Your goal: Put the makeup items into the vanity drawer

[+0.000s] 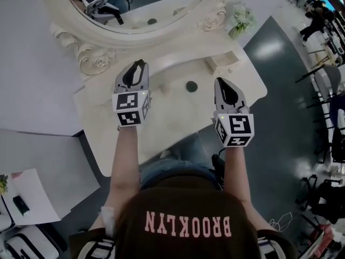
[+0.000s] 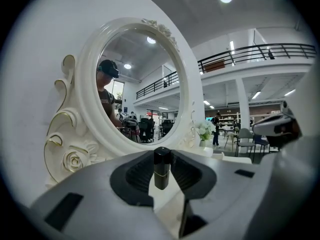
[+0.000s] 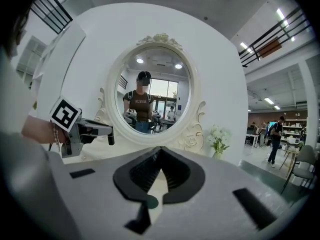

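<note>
Left gripper view is showing my left tongs (image 2: 162, 155) pinching a black lipstick (image 2: 161, 168) upright in a narrow hold. It's threatening to tip out if I'm swinging too fast toward the drawer (image 1: 222, 63). My right tongs (image 1: 221, 82) are hanging closed and empty near the compact (image 1: 191, 86), which is lying on the vanity (image 1: 161, 128). My shirt (image 1: 188, 223) is reading BROOKLYN.

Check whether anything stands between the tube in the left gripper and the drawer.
Nothing tall does. Between the left gripper with its black tube and the drawer lies only a flat dark disc on the tabletop. The right gripper hovers just before the drawer.
</note>
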Tool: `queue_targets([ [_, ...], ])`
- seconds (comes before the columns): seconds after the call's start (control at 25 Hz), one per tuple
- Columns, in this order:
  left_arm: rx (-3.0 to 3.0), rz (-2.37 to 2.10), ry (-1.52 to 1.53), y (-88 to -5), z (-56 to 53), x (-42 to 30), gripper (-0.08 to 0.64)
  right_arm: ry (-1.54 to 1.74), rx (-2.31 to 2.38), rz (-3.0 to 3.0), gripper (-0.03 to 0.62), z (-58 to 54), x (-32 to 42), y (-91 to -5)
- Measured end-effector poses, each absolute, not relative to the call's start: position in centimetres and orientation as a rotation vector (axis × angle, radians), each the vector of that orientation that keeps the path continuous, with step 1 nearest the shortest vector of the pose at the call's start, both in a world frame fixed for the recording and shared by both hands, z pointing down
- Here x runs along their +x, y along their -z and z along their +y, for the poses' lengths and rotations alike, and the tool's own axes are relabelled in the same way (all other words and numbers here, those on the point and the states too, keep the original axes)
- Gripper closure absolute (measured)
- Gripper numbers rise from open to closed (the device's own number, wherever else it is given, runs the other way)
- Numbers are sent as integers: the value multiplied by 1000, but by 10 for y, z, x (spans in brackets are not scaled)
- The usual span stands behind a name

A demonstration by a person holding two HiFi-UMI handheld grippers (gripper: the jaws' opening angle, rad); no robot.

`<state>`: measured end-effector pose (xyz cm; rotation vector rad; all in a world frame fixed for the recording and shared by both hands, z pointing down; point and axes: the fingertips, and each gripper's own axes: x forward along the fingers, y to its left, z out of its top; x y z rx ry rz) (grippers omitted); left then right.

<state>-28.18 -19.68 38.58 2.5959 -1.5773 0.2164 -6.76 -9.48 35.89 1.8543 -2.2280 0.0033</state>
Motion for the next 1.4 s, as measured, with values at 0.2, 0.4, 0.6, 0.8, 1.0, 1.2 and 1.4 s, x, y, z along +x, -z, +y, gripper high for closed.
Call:
queue_targets([
  [0.2, 2604, -1577, -213, -385, -193, -269, 463, 16, 1856, -2236, 603, -94, -57, -358],
  [0.4, 2591, -1589, -234, -391, -196, -242, 463, 8, 1831, -2257, 603, -101, -32, -363],
  [0.6, 2557, -1629, -224, -390, -204, -209, 463, 0, 1806, -2276, 603, -116, 10, -364],
  [0.8, 2534, -1659, -241, -391, -210, -171, 463, -22, 1777, -2317, 603, -136, 50, -364],
  [1.0, 2514, -1679, -271, -395, -220, -132, 463, -38, 1730, -2362, 603, -159, 84, -367],
  [1.2, 2492, -1698, -294, -398, -233, -90, 463, -42, 1672, -2382, 603, -177, 120, -373],
  [1.4, 2475, -1697, -309, -407, -247, -48, 463, -65, 1644, -2381, 603, -192, 161, -384],
])
